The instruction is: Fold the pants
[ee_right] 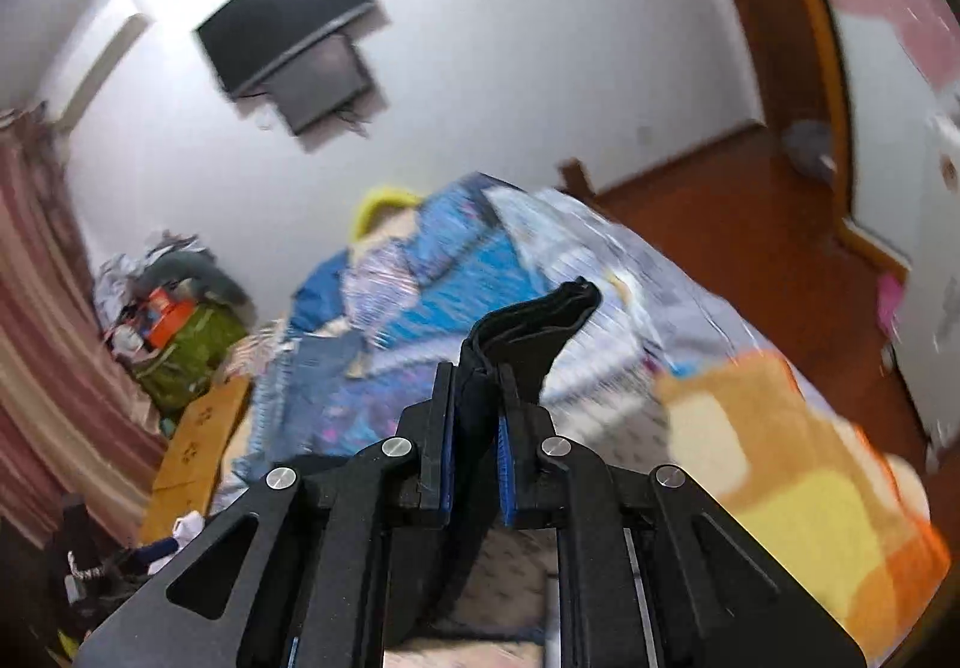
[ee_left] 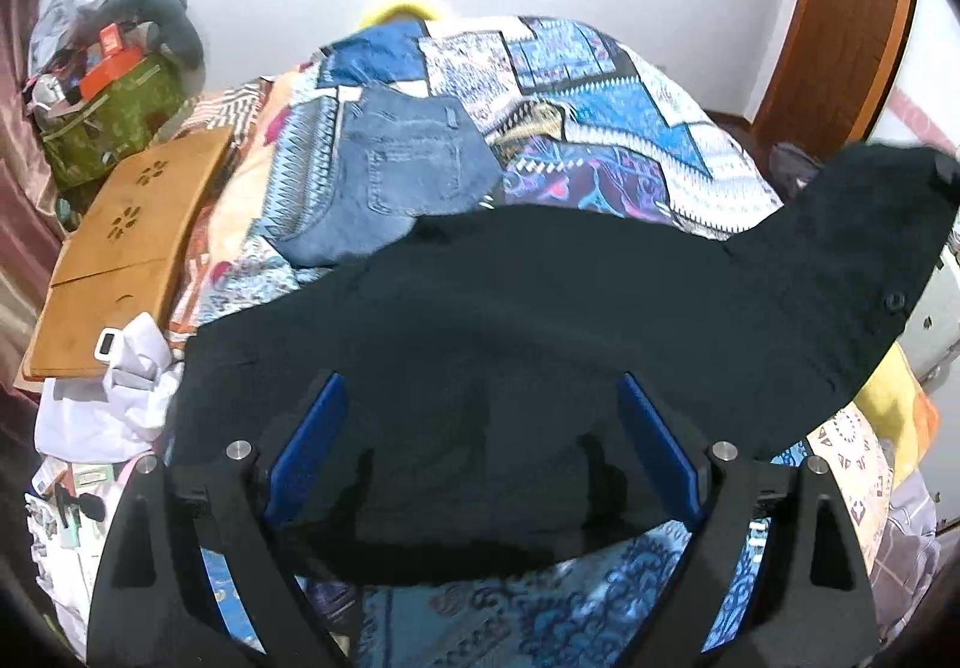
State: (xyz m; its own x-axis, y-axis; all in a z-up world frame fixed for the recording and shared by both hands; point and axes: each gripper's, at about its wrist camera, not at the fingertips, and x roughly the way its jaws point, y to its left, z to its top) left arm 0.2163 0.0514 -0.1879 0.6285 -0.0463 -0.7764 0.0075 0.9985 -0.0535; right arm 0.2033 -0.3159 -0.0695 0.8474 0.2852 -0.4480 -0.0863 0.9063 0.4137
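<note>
Dark navy pants (ee_left: 570,308) lie spread over the patterned bedspread (ee_left: 600,92) in the left wrist view, their right end lifted up toward the upper right. My left gripper (ee_left: 483,398) is open, its blue pads (ee_left: 309,446) wide apart over the dark cloth, holding nothing. My right gripper (ee_right: 474,386) is shut on a bunched edge of the dark pants (ee_right: 540,326), which stick up past its fingertips above the bed. The right wrist view is blurred.
Folded blue jeans (ee_left: 396,170) lie on the bed beyond the dark pants. A wooden lap tray (ee_left: 120,242) and white cloth (ee_left: 132,380) sit at the left. A green bag (ee_left: 114,122) with clutter stands at the far left. A yellow-orange blanket (ee_right: 798,512) lies at the right.
</note>
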